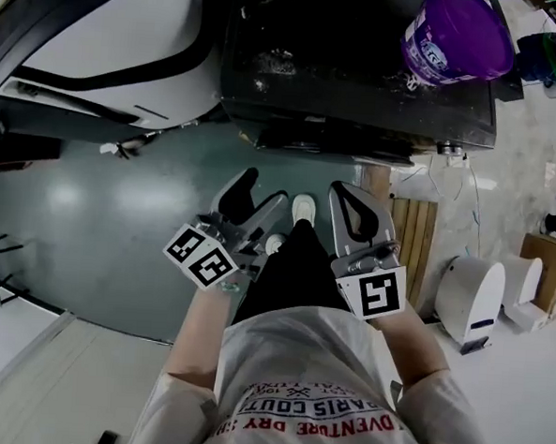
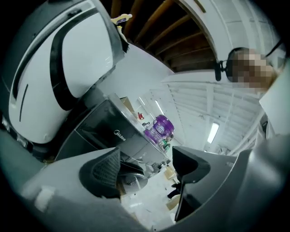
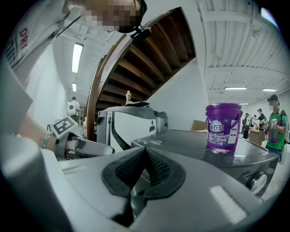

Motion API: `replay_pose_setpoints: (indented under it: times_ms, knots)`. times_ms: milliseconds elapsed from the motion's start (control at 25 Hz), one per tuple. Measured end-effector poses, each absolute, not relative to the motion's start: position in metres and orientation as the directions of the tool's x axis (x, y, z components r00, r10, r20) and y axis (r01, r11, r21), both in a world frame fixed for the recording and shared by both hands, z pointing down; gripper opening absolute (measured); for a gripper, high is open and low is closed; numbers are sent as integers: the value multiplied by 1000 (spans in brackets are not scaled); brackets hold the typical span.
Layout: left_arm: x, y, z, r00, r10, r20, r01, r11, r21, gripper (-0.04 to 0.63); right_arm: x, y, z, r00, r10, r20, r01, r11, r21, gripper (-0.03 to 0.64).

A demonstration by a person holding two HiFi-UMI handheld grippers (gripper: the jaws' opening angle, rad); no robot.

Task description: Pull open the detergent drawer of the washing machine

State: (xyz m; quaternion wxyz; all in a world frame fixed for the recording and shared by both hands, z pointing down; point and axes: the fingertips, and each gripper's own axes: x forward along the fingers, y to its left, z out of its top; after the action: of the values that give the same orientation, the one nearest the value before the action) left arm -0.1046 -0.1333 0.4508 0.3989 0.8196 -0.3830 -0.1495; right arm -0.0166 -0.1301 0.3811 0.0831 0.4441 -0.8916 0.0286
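Observation:
The dark washing machine (image 1: 362,71) stands ahead of me, with a purple bucket (image 1: 458,35) on its top. In the left gripper view its dark front panel (image 2: 120,133) shows a brand name; I cannot make out the detergent drawer. My left gripper (image 1: 261,192) hangs short of the machine's front, rolled to one side. Its jaws (image 2: 147,165) stand open and hold nothing. My right gripper (image 1: 350,194) is beside it, also short of the machine, and its pads (image 3: 146,165) meet with nothing between them. The purple bucket (image 3: 222,127) shows beyond them.
A large white and black machine (image 1: 101,37) stands left of the washer. Wooden slats (image 1: 413,234) and a white appliance (image 1: 471,299) are on the floor at right. A wooden staircase (image 3: 136,68) rises behind. People (image 3: 274,122) stand far off at right.

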Motion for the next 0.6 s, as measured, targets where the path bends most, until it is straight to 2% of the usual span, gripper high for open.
replay_pose_setpoints:
  times_ms: [240,600]
  knots:
    - [-116,-175,495,593,-803,53,-412,-247,877,357,-17,-163,423,-599,-779,183,-790,612,19,0]
    - [-100,-215,530,595,-803,-40,-232,-219,948,356,-22,-189,460,-596,-776,204,-798,601,-45,0]
